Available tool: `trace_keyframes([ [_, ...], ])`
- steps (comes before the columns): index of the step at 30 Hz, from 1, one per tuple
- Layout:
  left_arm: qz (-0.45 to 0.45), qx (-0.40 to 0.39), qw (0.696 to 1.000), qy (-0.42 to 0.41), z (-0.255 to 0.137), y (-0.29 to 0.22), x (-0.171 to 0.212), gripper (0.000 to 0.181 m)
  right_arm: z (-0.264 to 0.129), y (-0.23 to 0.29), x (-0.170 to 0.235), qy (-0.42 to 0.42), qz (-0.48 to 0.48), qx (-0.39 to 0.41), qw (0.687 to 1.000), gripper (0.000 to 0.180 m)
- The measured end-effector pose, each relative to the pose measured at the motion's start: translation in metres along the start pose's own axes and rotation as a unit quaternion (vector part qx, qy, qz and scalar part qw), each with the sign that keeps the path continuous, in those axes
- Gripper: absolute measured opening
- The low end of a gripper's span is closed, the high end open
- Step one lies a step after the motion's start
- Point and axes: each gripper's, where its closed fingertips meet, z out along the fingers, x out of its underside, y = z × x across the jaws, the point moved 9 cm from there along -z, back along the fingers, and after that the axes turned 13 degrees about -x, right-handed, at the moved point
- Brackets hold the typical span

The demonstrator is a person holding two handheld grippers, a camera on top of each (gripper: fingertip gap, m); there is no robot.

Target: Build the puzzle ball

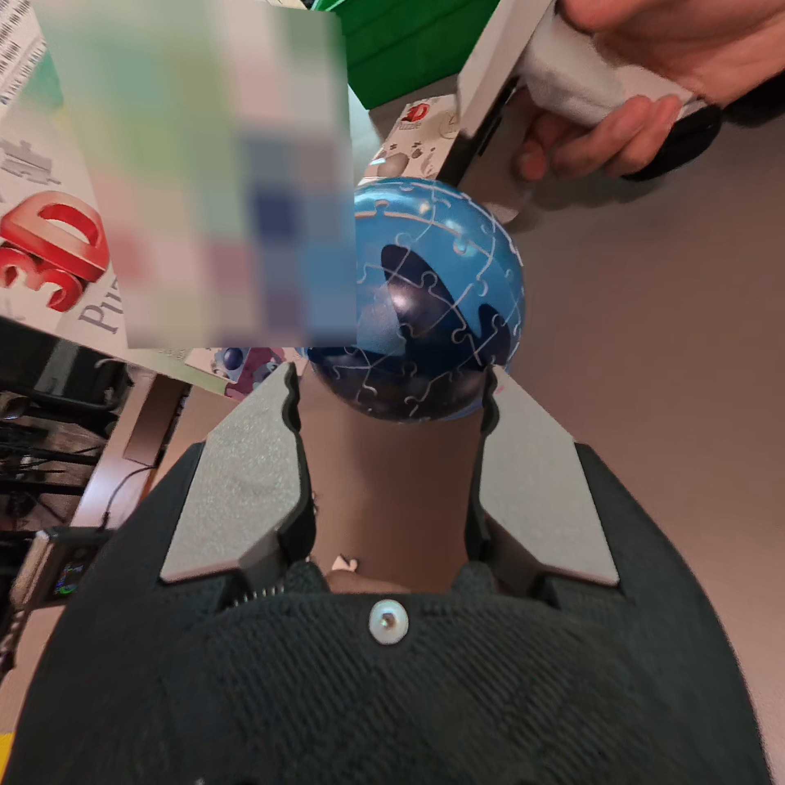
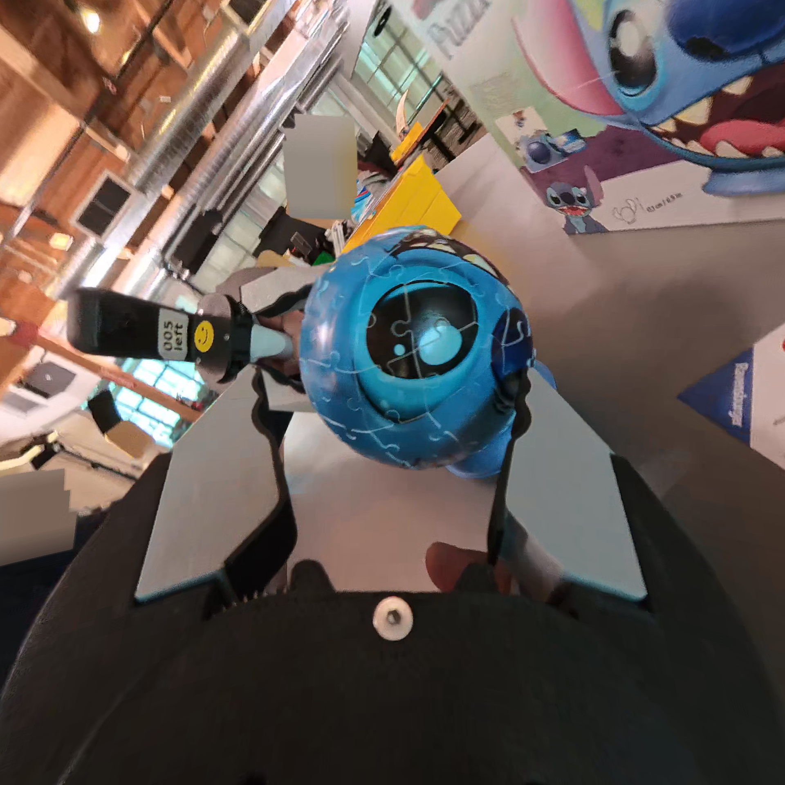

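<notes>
I judge assembly near its end: the glossy blue jigsaw-piece puzzle ball sits between both grippers' fingertips, left gripper and right gripper spread wide, contact uncertain; next, seat any loose piece.

Glossy plastic puzzle ball; matt grey fingers.

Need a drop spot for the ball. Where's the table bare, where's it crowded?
Bare table lies on the puzzle ball's right in the left wrist view, below the hand. Crowded: the puzzle box and green box on its left and beyond.
</notes>
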Motion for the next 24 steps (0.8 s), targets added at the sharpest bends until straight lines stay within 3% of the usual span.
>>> trace_keyframes([
  [4, 0.023, -0.008, 0.999, -0.021, -0.016, -0.008, 0.006, 0.087, -0.015, 0.012, -0.009, 0.059, -0.107, -0.015, 0.992, 0.119],
  [7, 0.05, -0.018, 0.999, -0.007, -0.014, -0.014, 0.016, 0.089, -0.021, 0.016, -0.019, 0.11, -0.216, 0.005, 0.97, 0.122],
  [15, 0.102, -0.039, 0.994, -0.021, 0.01, -0.016, 0.015, 0.092, -0.011, 0.023, -0.025, 0.219, -0.452, 0.022, 0.865, 0.13],
  [24, 0.144, -0.05, 0.987, -0.049, 0.019, -0.018, 0.025, 0.095, 0.005, 0.0, -0.013, 0.322, -0.564, 0.047, 0.759, 0.138],
])
